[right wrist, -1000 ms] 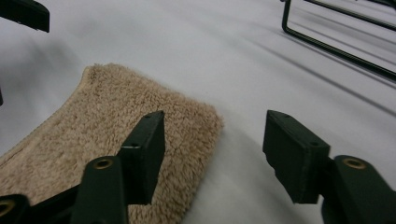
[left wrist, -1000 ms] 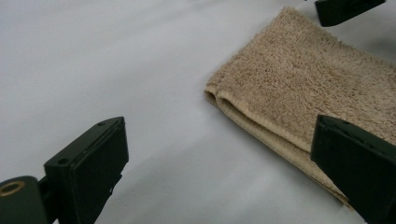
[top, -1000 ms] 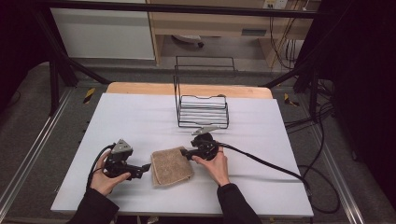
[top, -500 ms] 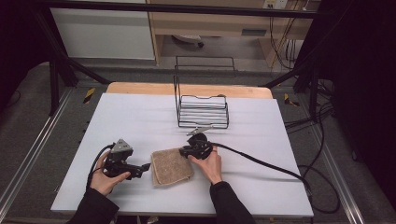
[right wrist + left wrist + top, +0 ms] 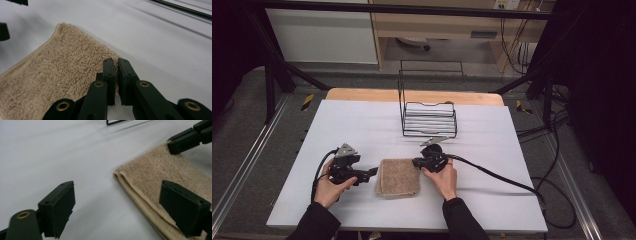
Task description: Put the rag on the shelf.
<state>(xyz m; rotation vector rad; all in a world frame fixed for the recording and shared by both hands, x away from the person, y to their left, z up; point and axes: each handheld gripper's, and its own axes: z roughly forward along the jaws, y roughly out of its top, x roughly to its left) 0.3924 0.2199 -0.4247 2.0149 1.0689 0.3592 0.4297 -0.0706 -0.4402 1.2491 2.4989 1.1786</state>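
Two handheld grippers are flanking a folded beige terry towel [image 5: 398, 177] lying on the white table [image 5: 362, 125], in front of a black wire rack [image 5: 428, 119]. Right gripper [image 5: 116, 75] is pinching the towel's edge, having just closed. Left gripper [image 5: 122, 205] is standing wide, having just been narrowing slightly, astride the towel's near corner.

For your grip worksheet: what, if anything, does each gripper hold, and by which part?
The right gripper pinches the folded tan towel at its edge. The left gripper holds nothing, its jaws apart.
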